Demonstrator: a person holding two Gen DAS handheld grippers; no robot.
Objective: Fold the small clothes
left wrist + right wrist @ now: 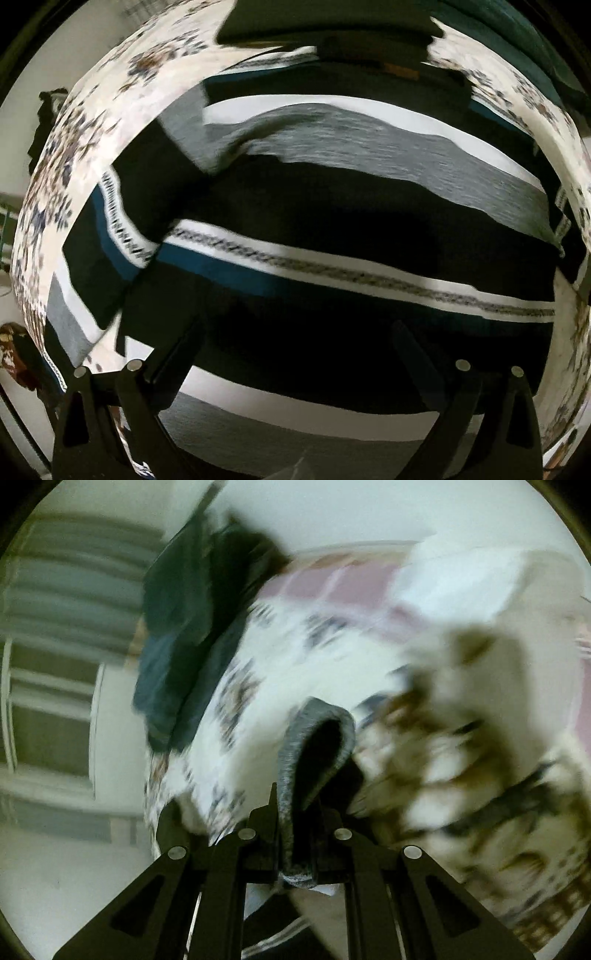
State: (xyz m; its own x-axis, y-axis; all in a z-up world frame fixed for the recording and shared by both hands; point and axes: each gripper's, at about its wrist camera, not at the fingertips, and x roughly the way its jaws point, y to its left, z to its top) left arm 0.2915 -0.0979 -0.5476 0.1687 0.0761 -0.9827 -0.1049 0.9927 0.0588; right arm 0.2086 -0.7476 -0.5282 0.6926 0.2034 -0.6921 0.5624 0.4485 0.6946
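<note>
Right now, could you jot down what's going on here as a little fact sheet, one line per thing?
surface: floral bedsheet
garment: striped garment in black, white, grey and blue, spread over the sheet
left gripper: open, fingers wide apart above the garment
right gripper: shut on a grey fabric edge
other clothes: dark clothes pile lying further along the sheet
image quality: both views motion-blurred

striped garment (332,229) cut off at bottom edge, floral bedsheet (295,657) smeared by blur, dark clothes pile (184,627) indistinct
</note>
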